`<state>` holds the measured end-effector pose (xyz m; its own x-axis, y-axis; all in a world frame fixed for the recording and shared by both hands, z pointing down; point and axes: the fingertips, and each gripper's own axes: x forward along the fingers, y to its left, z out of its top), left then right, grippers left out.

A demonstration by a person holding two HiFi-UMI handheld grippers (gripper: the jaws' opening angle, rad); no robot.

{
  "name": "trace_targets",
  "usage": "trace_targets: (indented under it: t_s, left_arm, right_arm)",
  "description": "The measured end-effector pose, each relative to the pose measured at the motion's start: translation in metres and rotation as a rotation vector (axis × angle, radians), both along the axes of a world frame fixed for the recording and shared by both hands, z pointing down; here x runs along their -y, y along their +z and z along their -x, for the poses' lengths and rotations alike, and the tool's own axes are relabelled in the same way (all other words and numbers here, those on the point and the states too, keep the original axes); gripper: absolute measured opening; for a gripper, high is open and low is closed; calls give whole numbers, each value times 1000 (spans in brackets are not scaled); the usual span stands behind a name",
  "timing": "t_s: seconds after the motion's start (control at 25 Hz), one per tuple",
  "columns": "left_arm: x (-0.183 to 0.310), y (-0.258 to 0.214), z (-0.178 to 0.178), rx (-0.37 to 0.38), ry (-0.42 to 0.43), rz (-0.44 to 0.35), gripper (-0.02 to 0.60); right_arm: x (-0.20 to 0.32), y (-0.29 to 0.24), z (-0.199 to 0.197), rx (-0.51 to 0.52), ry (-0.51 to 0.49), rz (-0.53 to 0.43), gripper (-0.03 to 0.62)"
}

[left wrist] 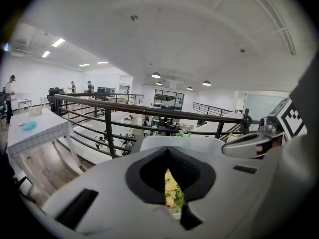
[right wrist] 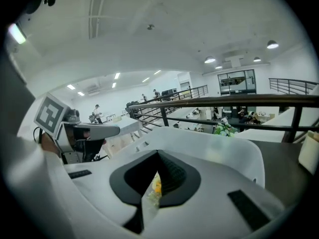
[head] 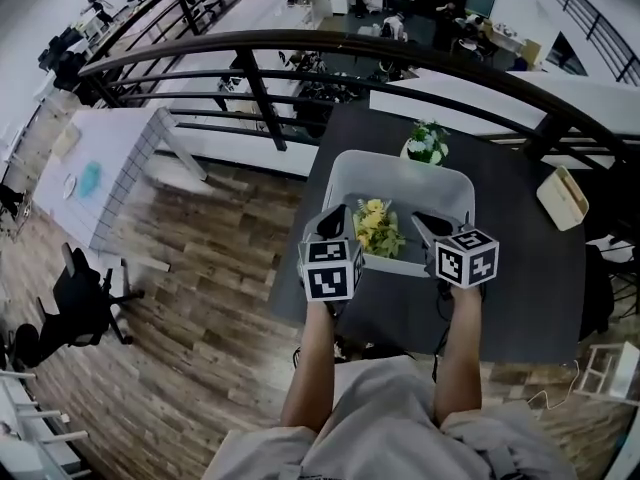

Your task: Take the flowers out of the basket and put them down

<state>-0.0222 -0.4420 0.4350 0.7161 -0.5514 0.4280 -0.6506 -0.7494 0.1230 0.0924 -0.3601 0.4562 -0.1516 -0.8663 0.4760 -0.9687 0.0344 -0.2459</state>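
- The dark table point(head: 520, 278) stands against a black railing point(head: 300, 43) at the edge of a raised level; an open office with desks and people lies below and beyond it
- On the table sits the white basket point(head: 400, 160), with the yellow flowers point(head: 377, 226) lying inside near its front rim
- A second bunch of white and green flowers point(head: 427, 143) stands on the table just behind the basket; a cream object point(head: 562, 198) lies off to the right
- The left gripper point(head: 333, 216) and right gripper point(head: 426, 222) hover at the basket's near edge, either side of the flowers; each has its jaws drawn together to a thin slit and clamps nothing
- Wooden floor point(head: 200, 308) spreads to the left, with a white tiled table point(head: 100, 168) and a black office chair point(head: 85, 303)
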Motion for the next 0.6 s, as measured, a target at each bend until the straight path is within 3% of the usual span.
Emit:
trace_targets:
  t_s: [0.2, 0.32, 0.48, 0.6]
  left_arm:
    - [6, -10, -21, 28, -13, -54, 21]
    - [3, -8, -29, 29, -14, -39, 21]
    - [14, -5, -39, 50, -13, -82, 21]
    - [24, -2, -54, 49, 22, -64, 21]
  right_arm:
    - [3, -5, -17, -9, -99, 14, 18]
    - [1, 1, -26, -14, -109, 5, 18]
    - [13, 19, -11, 60, -161, -15, 18]
    - [25, 38, -11, 5, -185, 9, 18]
